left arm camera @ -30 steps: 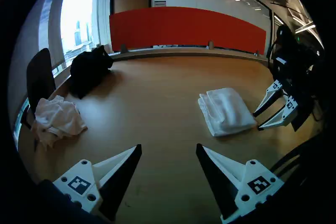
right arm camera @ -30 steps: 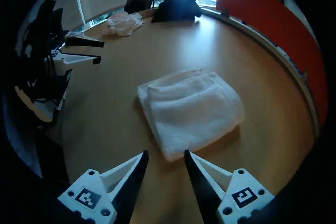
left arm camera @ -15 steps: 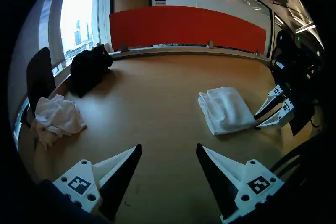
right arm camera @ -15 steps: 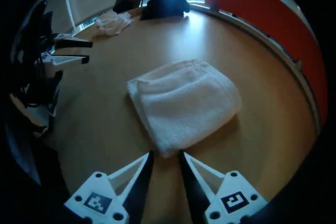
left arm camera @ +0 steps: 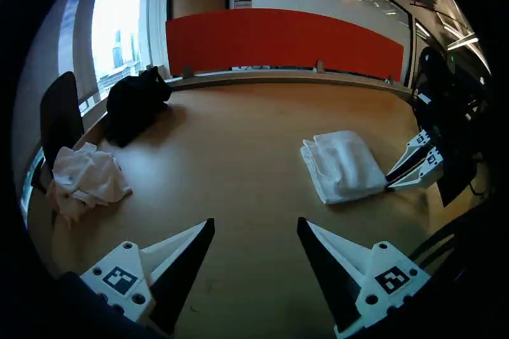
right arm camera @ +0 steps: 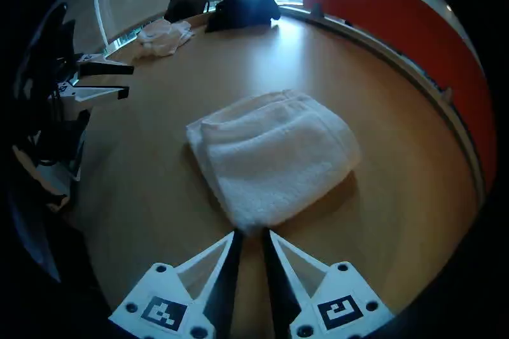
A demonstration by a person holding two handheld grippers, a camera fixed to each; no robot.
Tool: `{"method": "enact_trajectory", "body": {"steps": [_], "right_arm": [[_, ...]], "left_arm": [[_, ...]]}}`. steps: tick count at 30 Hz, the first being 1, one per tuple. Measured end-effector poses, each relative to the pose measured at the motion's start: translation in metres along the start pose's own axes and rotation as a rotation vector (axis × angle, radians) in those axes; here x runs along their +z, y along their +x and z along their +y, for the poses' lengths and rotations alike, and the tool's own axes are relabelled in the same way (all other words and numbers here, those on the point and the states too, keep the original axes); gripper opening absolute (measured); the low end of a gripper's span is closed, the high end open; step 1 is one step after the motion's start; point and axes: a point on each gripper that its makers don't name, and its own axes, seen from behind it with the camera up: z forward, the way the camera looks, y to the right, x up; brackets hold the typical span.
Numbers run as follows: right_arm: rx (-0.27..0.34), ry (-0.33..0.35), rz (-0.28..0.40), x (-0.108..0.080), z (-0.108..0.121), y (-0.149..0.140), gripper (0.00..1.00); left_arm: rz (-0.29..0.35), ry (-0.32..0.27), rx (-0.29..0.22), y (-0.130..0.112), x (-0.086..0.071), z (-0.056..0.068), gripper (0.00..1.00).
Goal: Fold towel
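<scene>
Standing by the wooden worktop [left arm camera: 242, 129], I see the folded white towel [right arm camera: 273, 154] lying flat on it, out on the open wood on the side nearer the long red panel [left arm camera: 286, 40]. The right tool [right arm camera: 251, 237] sits low at the towel's nearest corner, its two fingers close together with only a thin slit between them. The tips reach the corner's edge, but whether they pinch the cloth I cannot tell. The left tool [left arm camera: 254, 256] hovers well apart from the towel, its fingers spread wide above bare wood. Farther off, along the window side of the worktop, lie a crumpled white cloth [left arm camera: 86, 180] and a black bag [left arm camera: 133, 107], with a dark chair [left arm camera: 60, 119] just behind the cloth.
</scene>
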Motion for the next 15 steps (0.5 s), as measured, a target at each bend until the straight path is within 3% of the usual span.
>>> {"method": "enact_trajectory", "body": {"steps": [4,15], "right_arm": [[0.01,-0.014,0.002,0.0,0.004,0.0,0.07],[0.012,-0.014,0.027,-0.004,0.004,0.01,0.04]], "left_arm": [[0.0,-0.001,0.001,0.0,0.0,0.0,0.97],[0.0,0.0,0.002,0.0,-0.001,-0.001,0.96]]}}
